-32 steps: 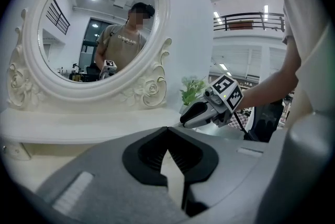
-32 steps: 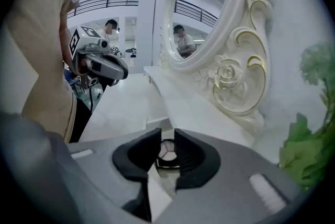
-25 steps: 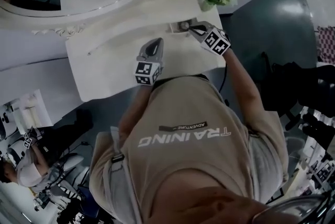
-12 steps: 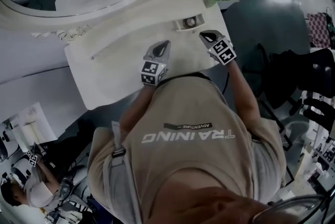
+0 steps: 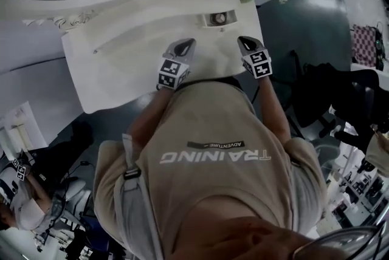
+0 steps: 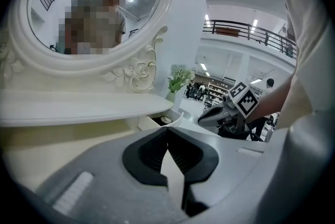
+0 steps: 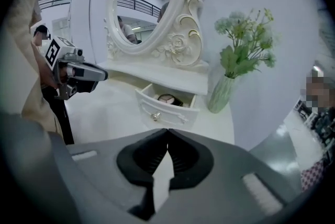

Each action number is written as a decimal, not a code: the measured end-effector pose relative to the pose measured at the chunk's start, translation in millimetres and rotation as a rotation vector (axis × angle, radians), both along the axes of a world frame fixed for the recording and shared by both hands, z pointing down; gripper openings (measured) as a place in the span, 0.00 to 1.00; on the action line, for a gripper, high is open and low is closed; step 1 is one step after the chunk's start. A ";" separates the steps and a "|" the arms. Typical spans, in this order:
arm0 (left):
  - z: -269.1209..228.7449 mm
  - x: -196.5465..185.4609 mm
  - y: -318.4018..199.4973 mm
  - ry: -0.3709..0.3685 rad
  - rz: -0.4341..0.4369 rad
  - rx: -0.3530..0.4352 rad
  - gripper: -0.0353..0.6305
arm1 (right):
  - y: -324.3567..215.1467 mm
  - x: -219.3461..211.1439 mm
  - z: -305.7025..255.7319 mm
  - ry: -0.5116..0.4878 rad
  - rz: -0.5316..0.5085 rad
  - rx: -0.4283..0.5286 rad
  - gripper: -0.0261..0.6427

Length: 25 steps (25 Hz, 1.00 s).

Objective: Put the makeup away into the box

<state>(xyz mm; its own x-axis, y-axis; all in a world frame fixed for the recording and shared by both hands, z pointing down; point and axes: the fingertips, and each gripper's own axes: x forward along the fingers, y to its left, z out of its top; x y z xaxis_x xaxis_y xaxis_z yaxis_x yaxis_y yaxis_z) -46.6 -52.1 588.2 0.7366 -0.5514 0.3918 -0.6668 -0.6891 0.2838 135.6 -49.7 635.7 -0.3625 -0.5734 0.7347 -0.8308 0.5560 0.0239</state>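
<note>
The makeup (image 7: 168, 98), a round compact, lies in the open drawer (image 7: 157, 113) at the back of the white table (image 5: 115, 76). The drawer sits below the mirror (image 7: 144, 0) and just beside the vase (image 7: 222, 93) of flowers. Both grippers are at the table's front edge, apart from the drawer. The right gripper (image 7: 167, 131) has its jaws pressed together with nothing between them. The left gripper (image 6: 167, 131) is likewise closed and empty.

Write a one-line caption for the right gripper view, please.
Closed, empty right claw faces the open drawer holding a round compact, beside a vase of flowers.
</note>
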 end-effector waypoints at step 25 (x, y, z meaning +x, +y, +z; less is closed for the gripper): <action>74.2 65.5 -55.1 -0.220 -0.215 -0.178 0.06 | -73.2 33.4 39.0 -0.264 -0.185 0.034 0.05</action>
